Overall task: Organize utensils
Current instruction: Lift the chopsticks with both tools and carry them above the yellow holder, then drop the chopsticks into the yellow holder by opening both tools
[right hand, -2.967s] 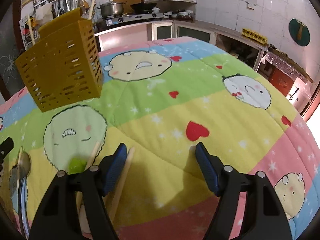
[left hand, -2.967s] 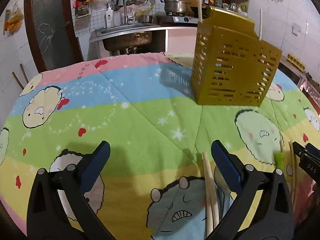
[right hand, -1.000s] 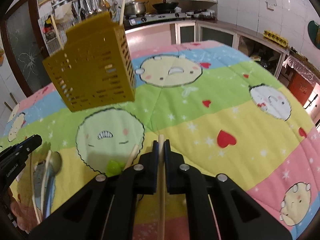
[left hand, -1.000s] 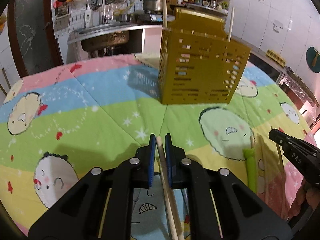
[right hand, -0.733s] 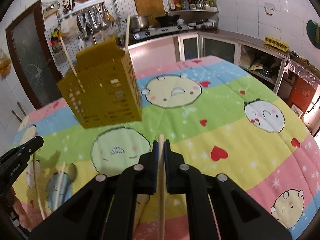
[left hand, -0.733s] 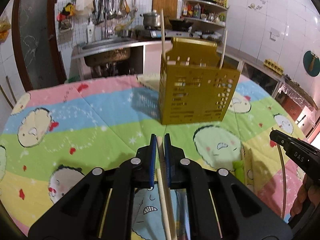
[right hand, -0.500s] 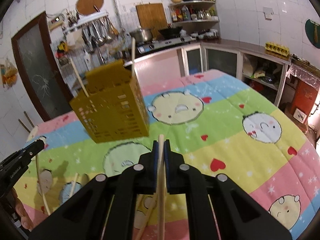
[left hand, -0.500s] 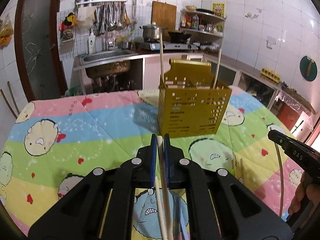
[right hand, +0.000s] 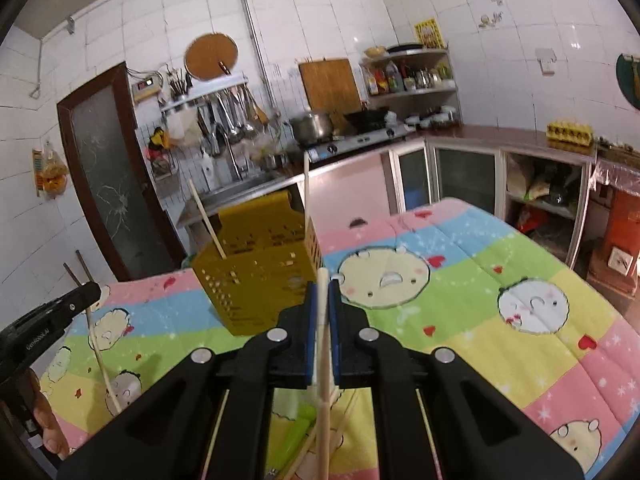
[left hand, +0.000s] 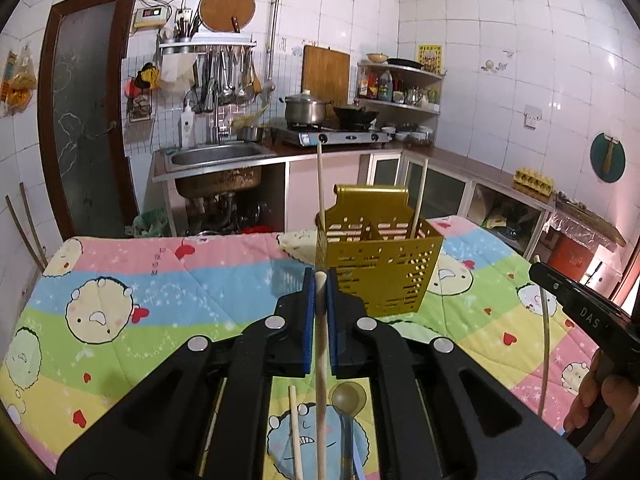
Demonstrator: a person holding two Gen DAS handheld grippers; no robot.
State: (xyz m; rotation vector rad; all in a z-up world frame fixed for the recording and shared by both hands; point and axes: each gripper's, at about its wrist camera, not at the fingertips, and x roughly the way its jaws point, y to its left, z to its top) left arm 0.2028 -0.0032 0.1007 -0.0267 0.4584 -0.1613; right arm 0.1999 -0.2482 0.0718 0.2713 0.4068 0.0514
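The left gripper (left hand: 320, 280) is clamped on a wooden chopstick (left hand: 321, 380), and the right gripper (right hand: 322, 286) pinches a second chopstick (right hand: 323, 380) the same way — both raised above the cartoon-print quilt (left hand: 168, 280). Beyond the tips stands the yellow slotted holder (left hand: 378, 264) with two chopsticks already upright inside. On the quilt nearer than the holder lie a spoon (left hand: 346, 398), another loose chopstick (left hand: 295, 432) and a green-handled utensil (right hand: 294, 432) — all well apart from the holder.
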